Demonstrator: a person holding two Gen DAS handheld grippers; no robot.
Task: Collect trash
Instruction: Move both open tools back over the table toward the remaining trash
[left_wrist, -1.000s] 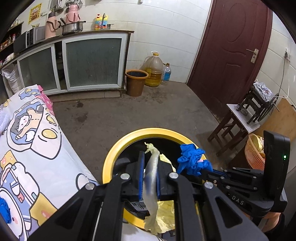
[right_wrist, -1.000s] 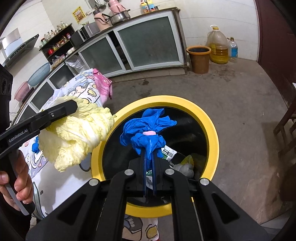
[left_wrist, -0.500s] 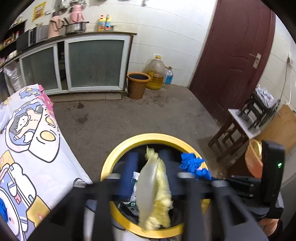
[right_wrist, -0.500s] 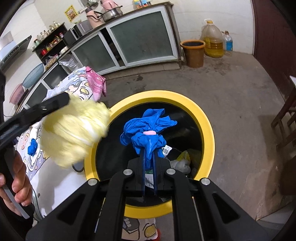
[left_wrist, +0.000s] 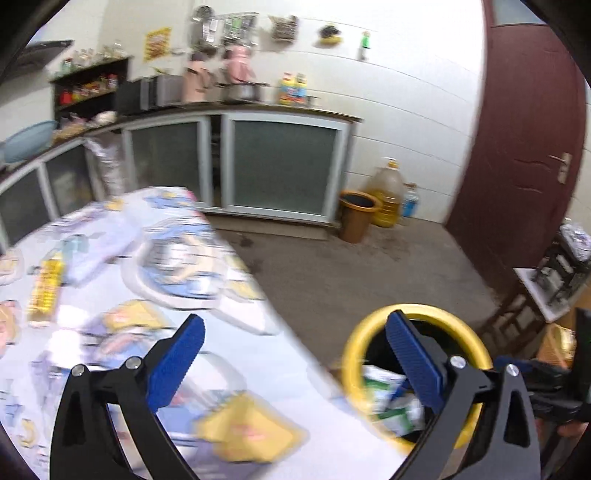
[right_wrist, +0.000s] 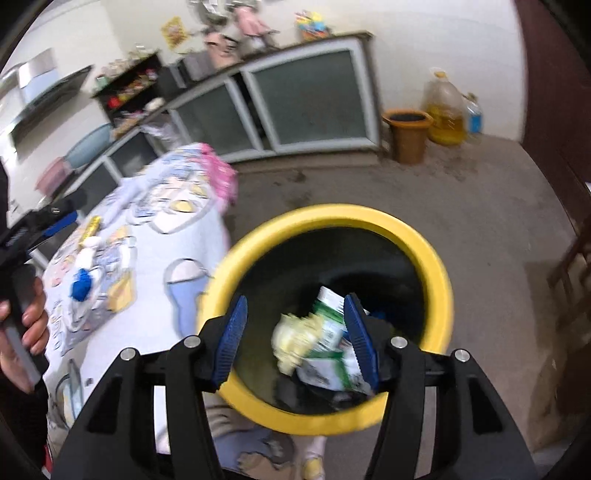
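Observation:
The yellow-rimmed trash bin (right_wrist: 332, 214) stands on the floor beside the table. My right gripper (right_wrist: 295, 302) hangs over its mouth with its jaws opening and nothing between them. Down in the bin lie a pale yellow cabbage leaf (right_wrist: 295, 336) and a green-and-white carton (right_wrist: 332, 332). My left gripper (left_wrist: 295, 325) is over the cartoon-print tablecloth (left_wrist: 166, 258), its jaws opening wide and empty, with the bin (left_wrist: 417, 308) to its right. On the table lie a crumpled blue glove (right_wrist: 81, 288) and a yellow packet (left_wrist: 44, 288). The left wrist view is blurred.
A brown bucket (left_wrist: 356, 214) and a big oil jug (left_wrist: 388, 195) stand by the white wall. Glass-door cabinets (left_wrist: 284, 170) run behind the table. A dark red door (left_wrist: 524, 147) and a wooden stool (left_wrist: 546, 291) are to the right. A hand (right_wrist: 26, 321) holds the left gripper.
The left gripper opened, let the cabbage leaf drop into the bin and swung left over the table. The right gripper opened and the blue glove left its jaws.

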